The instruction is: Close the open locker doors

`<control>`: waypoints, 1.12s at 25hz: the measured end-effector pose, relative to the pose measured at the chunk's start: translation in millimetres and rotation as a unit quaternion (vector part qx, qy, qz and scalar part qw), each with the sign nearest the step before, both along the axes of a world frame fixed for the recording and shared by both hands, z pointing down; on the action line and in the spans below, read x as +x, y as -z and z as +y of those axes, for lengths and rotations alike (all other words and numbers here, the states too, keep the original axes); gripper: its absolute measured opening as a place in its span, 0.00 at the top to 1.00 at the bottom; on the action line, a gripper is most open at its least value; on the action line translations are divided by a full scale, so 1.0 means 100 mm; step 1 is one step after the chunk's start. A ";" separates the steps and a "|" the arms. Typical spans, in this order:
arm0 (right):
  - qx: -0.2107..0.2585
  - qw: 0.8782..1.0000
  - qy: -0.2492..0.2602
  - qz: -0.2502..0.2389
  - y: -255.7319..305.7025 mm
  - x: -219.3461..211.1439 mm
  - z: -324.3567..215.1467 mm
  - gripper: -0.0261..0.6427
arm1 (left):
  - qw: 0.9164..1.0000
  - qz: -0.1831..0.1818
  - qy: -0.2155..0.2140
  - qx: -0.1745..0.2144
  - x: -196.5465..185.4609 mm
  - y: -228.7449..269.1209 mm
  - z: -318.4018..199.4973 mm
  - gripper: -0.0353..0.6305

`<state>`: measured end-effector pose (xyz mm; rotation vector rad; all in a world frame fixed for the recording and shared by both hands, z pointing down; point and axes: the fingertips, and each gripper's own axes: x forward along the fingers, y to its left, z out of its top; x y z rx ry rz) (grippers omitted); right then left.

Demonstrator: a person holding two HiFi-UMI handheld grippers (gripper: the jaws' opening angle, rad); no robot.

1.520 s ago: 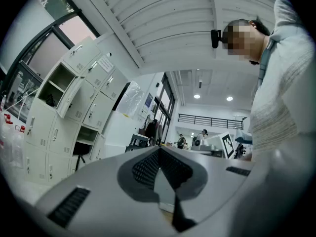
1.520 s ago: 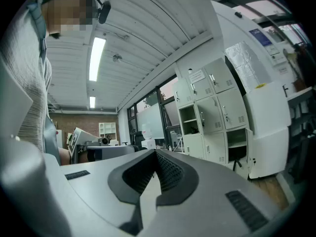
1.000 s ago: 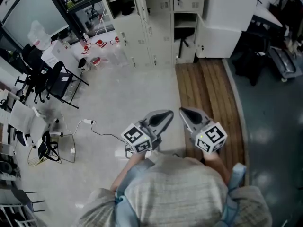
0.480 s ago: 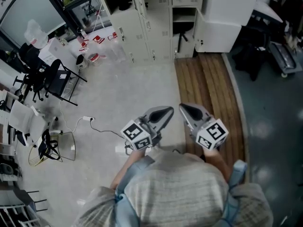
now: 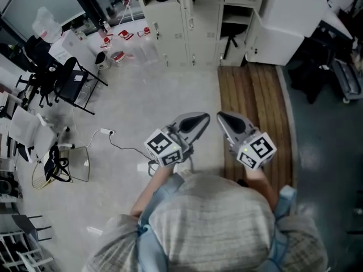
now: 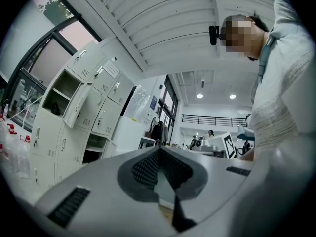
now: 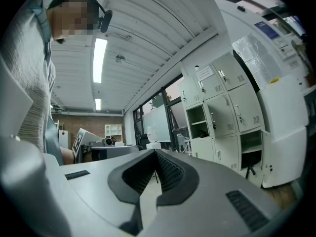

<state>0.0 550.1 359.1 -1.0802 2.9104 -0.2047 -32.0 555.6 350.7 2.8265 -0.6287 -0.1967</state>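
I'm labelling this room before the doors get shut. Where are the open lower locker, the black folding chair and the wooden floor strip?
open lower locker [image 5: 241, 38], head view, its dark interior.
black folding chair [image 5: 69, 86], head view, its backrest.
wooden floor strip [image 5: 255, 106], head view, bare planks.

From the left tongs [image 5: 203, 118] and right tongs [image 5: 221, 117] up to the bank of cream metal lockers [image 5: 170, 33], the pale grey concrete floor [image 5: 164, 95] lies bare. So does the brown wooden plank strip [image 5: 252, 101] on the right. An upper locker door [image 6: 81, 107] hangs ajar, jutting into the room. A large white boxy unit [image 5: 289, 16] crowds the right side of the open lower compartment [image 5: 233, 30]. Clear bottles with red caps [image 5: 122, 47] stand at the lockers' left foot. Off to the left are a black folding chair [image 5: 71, 86] and a white cable [image 5: 122, 147] trailing over the floor.
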 end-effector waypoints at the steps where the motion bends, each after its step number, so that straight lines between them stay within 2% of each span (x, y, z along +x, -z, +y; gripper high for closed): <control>1: 0.006 1.000 0.002 0.004 0.02 -0.07 -0.10 0.96 | 1.000 0.000 0.002 0.001 -0.07 0.02 -0.09 0.94; 8: 0.007 1.000 0.005 0.006 0.01 -0.61 -0.69 0.96 | 1.000 0.001 0.009 -0.002 -0.63 -0.05 -0.64 0.94; 13: 0.003 1.000 -0.004 0.008 -0.01 -0.96 -1.06 0.96 | 1.000 0.002 -0.006 0.002 -0.96 -0.09 -1.04 0.94; 21: -0.006 1.000 -0.006 0.021 -0.07 -1.16 -1.55 0.96 | 1.000 0.001 -0.015 0.011 -1.09 -0.09 -1.66 0.94; 28: 0.007 1.000 0.007 0.012 -0.11 -1.03 -2.28 0.96 | 1.000 -0.003 0.001 0.016 -0.98 -0.16 -2.32 0.94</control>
